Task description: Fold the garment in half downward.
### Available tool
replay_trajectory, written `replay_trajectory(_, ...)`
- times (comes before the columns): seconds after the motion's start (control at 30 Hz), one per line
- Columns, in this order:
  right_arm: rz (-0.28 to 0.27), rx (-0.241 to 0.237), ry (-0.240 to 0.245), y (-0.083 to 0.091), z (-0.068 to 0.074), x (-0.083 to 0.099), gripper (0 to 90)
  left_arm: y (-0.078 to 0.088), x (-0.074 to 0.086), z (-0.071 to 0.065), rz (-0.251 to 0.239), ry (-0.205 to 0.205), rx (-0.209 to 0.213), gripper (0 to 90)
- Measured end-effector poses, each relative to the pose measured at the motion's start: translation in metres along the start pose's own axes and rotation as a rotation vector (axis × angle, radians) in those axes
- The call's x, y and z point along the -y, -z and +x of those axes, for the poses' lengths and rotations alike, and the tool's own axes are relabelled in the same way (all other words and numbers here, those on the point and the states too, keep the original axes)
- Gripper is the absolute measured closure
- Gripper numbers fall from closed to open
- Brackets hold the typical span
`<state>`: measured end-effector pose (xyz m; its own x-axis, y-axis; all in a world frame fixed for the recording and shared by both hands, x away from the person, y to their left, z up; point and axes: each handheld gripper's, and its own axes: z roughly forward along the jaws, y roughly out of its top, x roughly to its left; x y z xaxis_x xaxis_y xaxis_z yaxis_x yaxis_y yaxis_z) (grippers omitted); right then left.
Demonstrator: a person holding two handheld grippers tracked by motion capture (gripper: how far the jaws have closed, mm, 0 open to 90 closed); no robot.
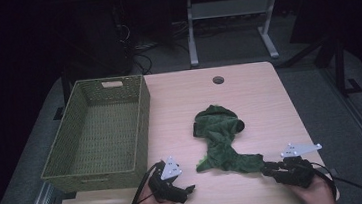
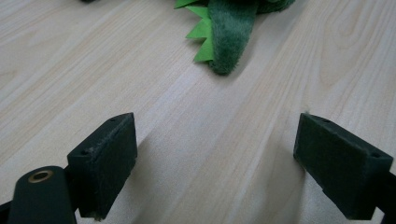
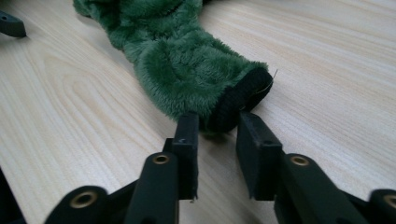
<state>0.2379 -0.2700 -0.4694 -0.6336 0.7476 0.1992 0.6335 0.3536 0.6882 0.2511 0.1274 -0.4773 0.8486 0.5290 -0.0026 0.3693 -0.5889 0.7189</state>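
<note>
A green plush garment [image 1: 220, 138] lies crumpled on the pale wooden table [image 1: 263, 94], one sleeve reaching toward the front right. In the right gripper view the sleeve's black cuff [image 3: 245, 93] sits between the tips of my right gripper [image 3: 218, 123], whose narrow-set pads touch it on both sides. From above, the right gripper [image 1: 266, 167] lies low at the sleeve end. My left gripper [image 1: 188, 189] rests near the front edge, open, with bare wood between its pads [image 2: 217, 140]. A short way ahead of it lies another fuzzy end of the garment [image 2: 231, 37], edged with bright green felt points.
A woven green basket [image 1: 143, 120] with nothing inside stands on the table's left part, its near corner close to the left hand. A round cable hole [image 1: 218, 80] is at the back. Table legs and cables sit on the dark floor beyond.
</note>
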Motion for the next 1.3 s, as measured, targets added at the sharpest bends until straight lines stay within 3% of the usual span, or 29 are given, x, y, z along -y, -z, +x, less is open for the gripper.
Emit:
replay_trajectory(0.07, 0.006, -0.004, 0.006, -0.002, -0.001, -0.001, 78.0, 0.0, 0.0, 0.0, 0.0, 0.0, 0.0, 12.7)
replay_trajectory(0.2, 0.002, -0.012, 0.027, -0.002, -0.001, -0.002, 83.2, 0.0, 0.0, 0.0, 0.0, 0.0, 0.0, 12.7)
replay_trajectory(0.53, -0.057, -0.026, 0.058, 0.013, 0.001, -0.01, 83.1, 0.0, 0.0, 0.0, 0.0, 0.001, 0.0, 12.7)
replay_trajectory(0.77, -0.098, -0.042, 0.115, 0.016, 0.008, -0.025, 83.1, -0.001, 0.0, 0.0, -0.001, 0.001, 0.0, 12.7)
replay_trajectory(1.0, -0.124, -0.062, 0.194, 0.012, 0.021, -0.047, 83.2, -0.001, -0.001, 0.0, 0.0, 0.0, 0.001, 12.7)
replay_trajectory(1.3, -0.117, -0.093, 0.267, -0.001, 0.032, -0.074, 83.1, -0.001, -0.001, 0.0, -0.002, 0.0, 0.0, 12.7)
